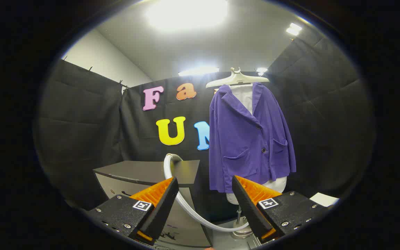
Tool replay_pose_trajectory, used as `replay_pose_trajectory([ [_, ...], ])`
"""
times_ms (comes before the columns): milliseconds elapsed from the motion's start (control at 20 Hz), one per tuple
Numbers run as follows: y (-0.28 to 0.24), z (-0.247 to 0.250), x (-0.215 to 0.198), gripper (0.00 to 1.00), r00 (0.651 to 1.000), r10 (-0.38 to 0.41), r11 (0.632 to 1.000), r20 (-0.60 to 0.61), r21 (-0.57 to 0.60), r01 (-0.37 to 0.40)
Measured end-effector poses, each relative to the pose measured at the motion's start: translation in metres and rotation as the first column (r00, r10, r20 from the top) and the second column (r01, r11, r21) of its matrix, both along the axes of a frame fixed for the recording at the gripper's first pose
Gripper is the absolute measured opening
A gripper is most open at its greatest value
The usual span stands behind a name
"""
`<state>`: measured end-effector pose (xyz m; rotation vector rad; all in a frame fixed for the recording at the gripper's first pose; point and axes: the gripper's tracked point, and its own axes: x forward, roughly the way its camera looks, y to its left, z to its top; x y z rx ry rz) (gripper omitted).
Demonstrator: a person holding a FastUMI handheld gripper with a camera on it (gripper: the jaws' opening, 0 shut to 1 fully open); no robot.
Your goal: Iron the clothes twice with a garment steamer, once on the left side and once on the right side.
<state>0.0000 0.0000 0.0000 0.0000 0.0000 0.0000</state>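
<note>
The claw (205,184) is released with nothing between its 2 fingers, a white hose (186,205) looping from the grey cabinet (144,173) across the gap, and beyond hangs the purple jacket (248,139) on a hanger (236,78), its stand (240,225) below.

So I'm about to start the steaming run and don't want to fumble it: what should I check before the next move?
1. Gripper open and holding nothing: ok.
2. Purple jacket hanging on its hanger, beyond the fingers: ok.
3. Jacket front buttoned and flat: ok.
4. White hose running between the fingers, unkinked: ok.
5. Steamer head located: cannot tell.
6. Steam on: cannot tell.
</note>
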Motion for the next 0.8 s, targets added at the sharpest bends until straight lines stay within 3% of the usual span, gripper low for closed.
replay_pose_trajectory([
  [800, 0.032, 0.017, -0.013, 0.95, 0.998, 0.031, 0.999, 0.049, 0.009, -0.032],
])
